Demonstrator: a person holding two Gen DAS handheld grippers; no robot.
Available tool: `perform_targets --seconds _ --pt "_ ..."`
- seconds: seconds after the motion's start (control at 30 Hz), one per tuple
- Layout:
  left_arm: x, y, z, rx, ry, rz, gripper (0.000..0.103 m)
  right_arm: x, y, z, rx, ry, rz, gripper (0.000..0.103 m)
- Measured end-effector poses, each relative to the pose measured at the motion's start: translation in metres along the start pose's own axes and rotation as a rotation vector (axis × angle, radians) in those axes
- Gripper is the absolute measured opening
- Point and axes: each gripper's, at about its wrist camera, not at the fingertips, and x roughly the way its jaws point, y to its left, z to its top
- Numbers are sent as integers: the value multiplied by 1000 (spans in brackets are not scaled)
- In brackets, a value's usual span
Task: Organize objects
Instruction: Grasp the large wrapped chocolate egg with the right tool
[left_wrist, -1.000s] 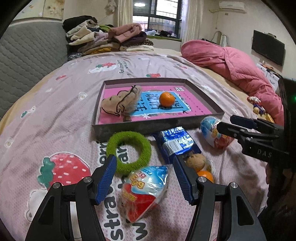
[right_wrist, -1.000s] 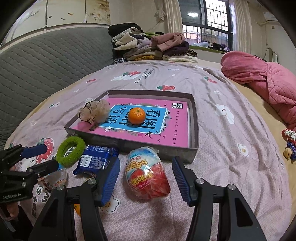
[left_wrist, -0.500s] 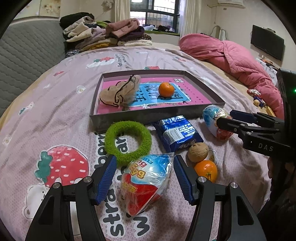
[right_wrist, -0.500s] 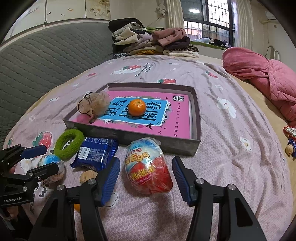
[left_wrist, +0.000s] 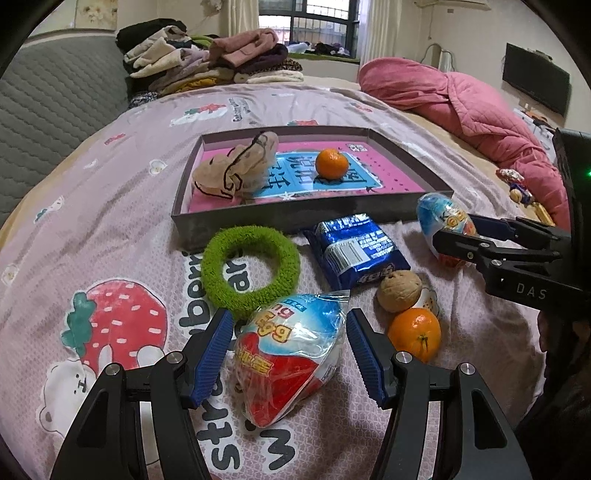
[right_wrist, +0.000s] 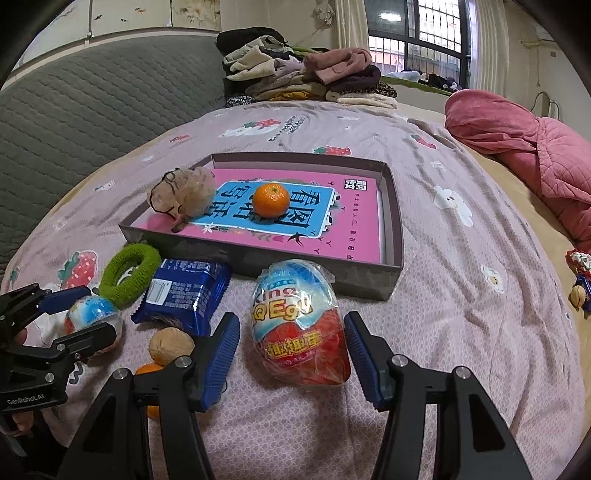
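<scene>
The left gripper (left_wrist: 290, 341) stands spread, its blue ribbed pads on either side of a foil-wrapped red, white and blue toy egg (left_wrist: 291, 360) that lies on the pink strawberry-print bedspread (left_wrist: 122, 236); a gap shows on both sides of it. The right gripper (right_wrist: 291, 343) is likewise spread around a second wrapped toy egg (right_wrist: 299, 325), not pinching it. Just beyond the left gripper lie a fuzzy green ring (left_wrist: 250, 266), a blue snack packet (left_wrist: 356, 251), a brown walnut (left_wrist: 399, 290) and, nearer, a loose orange tangerine (left_wrist: 414, 334). Farther off sits a shallow grey cardboard tray (left_wrist: 295, 218) with a pink and blue printed floor, holding a beige crumpled cloth pouch (left_wrist: 236, 168) on its left and a second tangerine (left_wrist: 331, 163) near the middle. A pile of folded clothes (right_wrist: 295, 74) and a rumpled pink quilt (right_wrist: 517, 136) lie at the far side.
</scene>
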Motion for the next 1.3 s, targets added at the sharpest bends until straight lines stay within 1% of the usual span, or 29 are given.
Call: perform_targets --seconds 0.27,0.4,0.63,0.97,1.07,1.2,1.3 --pt "8 -2 0 -23 29 -25 65 6 -1 -2 7 18 11 58" --pt "10 -2 1 -35 30 -30 65 9 1 -2 -2 26 6 58" --pt "14 -3 -1 -42 46 -27 65 12 0 -4 0 32 10 56" --pt "13 -4 -3 -32 47 -16 60 7 3 -2 -5 19 31 55" --pt "9 -5 -3 -31 30 -20 60 5 2 -1 -4 12 37 55" --pt "-4 -6 0 -20 -29 -15 60 2 0 1 8 1 42 55" --pt "-9 -6 4 -14 -55 -5 60 0 -1 3 14 -8 47 55"
